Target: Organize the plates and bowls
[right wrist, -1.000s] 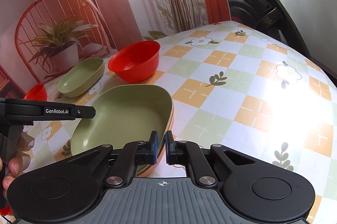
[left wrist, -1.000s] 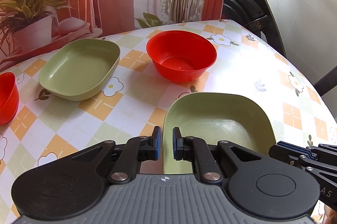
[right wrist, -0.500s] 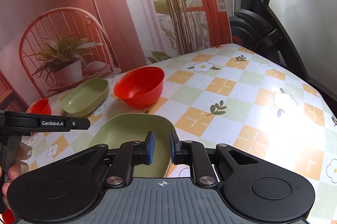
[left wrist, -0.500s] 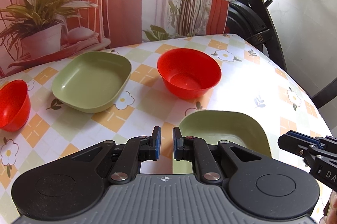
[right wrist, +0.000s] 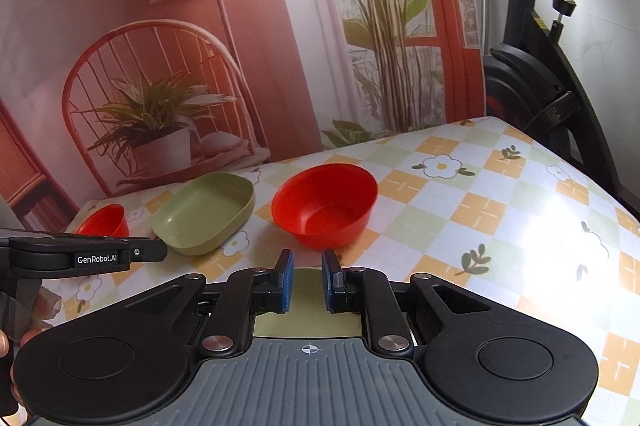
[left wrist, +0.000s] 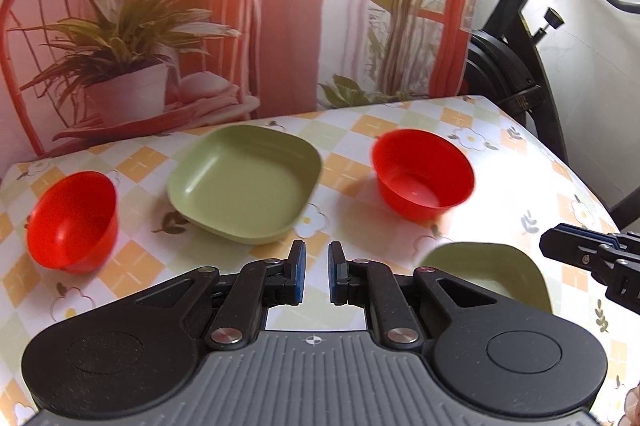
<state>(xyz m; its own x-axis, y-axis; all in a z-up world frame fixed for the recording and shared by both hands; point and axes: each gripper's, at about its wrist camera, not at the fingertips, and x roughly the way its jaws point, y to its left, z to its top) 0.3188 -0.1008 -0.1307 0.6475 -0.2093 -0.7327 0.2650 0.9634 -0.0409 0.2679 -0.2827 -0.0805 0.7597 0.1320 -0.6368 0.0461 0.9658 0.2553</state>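
Observation:
On the flowered table, a green plate (left wrist: 244,186) (right wrist: 204,212) lies at the back between two red bowls, one on the left (left wrist: 72,222) (right wrist: 104,220) and one on the right (left wrist: 424,174) (right wrist: 324,204). A second green plate (left wrist: 488,270) (right wrist: 306,322) sits nearest me, mostly hidden under the right gripper. My left gripper (left wrist: 317,274) hovers above the cloth in front of the back plate, narrowly open and holding nothing. My right gripper (right wrist: 307,282) is open above the near plate's rim, touching nothing.
The table (right wrist: 500,226) has a checked cloth that curves off at the right edge. A black exercise bike (left wrist: 516,66) (right wrist: 532,74) stands just beyond that edge. A printed backdrop with a chair and plants closes off the far side.
Both grippers have pulled back and up from the near green plate. The right fingers spread apart and let go of its rim; the plate stays on the table.

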